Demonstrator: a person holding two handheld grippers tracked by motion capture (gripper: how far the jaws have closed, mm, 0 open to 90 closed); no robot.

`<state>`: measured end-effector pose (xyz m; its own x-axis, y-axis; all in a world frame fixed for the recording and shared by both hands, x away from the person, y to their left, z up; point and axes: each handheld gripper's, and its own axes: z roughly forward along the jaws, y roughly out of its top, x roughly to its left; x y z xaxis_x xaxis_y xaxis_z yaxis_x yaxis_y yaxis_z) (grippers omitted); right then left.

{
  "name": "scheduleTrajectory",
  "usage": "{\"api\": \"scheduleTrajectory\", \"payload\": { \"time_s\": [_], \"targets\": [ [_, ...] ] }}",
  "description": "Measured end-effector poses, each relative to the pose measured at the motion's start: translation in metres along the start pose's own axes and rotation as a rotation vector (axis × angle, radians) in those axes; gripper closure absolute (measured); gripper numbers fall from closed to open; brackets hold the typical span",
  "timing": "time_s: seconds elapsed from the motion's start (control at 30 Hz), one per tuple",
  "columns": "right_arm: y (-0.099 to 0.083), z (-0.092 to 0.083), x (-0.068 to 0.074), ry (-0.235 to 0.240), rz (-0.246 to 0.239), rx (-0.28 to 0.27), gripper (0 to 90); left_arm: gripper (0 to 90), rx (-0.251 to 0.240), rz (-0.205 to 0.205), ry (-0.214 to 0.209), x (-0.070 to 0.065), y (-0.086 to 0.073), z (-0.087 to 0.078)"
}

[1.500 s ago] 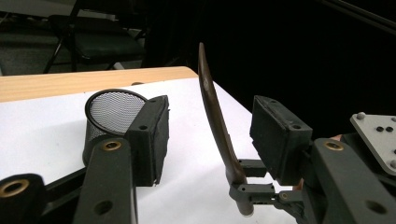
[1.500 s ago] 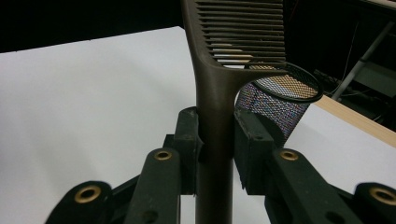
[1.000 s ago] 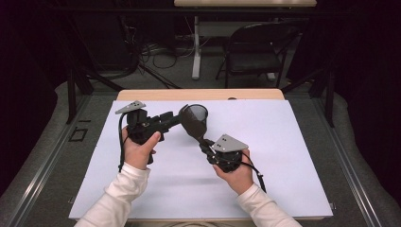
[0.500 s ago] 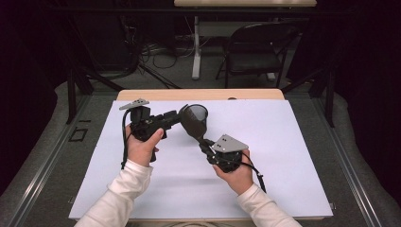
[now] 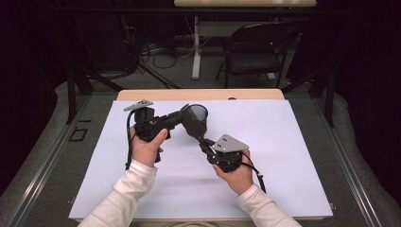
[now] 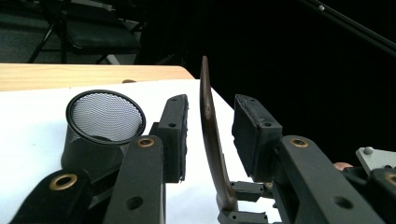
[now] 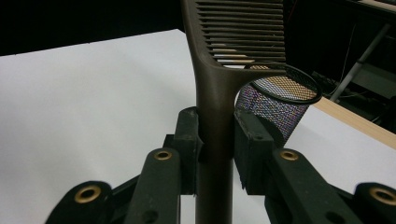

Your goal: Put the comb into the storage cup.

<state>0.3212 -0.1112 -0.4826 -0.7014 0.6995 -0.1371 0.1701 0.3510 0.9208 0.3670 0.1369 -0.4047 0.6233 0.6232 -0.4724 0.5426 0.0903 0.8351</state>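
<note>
From the high view, the right gripper (image 5: pixel 204 144) holds a brown comb (image 5: pixel 191 124) up over the white desk (image 5: pixel 283 161), beside a mesh cup (image 5: pixel 198 112). In the left gripper view, the left gripper (image 6: pixel 210 130) has its jaws closing around the comb's blade, not yet touching it. The right gripper view shows its jaws clamping the comb's handle.

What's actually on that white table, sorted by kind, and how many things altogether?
Brown comb: 1
Black mesh cup: 1
Handheld grippers: 2, the left gripper and the right gripper
Total: 4
</note>
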Motion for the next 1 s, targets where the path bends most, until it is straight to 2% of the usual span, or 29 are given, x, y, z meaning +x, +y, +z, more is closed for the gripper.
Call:
{"api": "scheduleTrajectory", "payload": {
  "time_s": [0.4,0.83,1.0],
  "targets": [
    [-0.0005,0.0002,-0.0004,-0.004,0.004,0.000,72.8,71.8,0.003,0.003,0.011,-0.0014,-0.0036,0.0036],
    [-0.0009,0.0005,-0.0004,-0.006,0.002,-0.001,72.8,78.9,-0.005,-0.030,-0.004,0.0006,-0.0046,0.0040],
    [-0.0010,0.0007,-0.0002,-0.008,0.002,-0.002,72.8,81.5,-0.007,-0.057,-0.017,0.0029,-0.0052,0.0039]
  ]
}}
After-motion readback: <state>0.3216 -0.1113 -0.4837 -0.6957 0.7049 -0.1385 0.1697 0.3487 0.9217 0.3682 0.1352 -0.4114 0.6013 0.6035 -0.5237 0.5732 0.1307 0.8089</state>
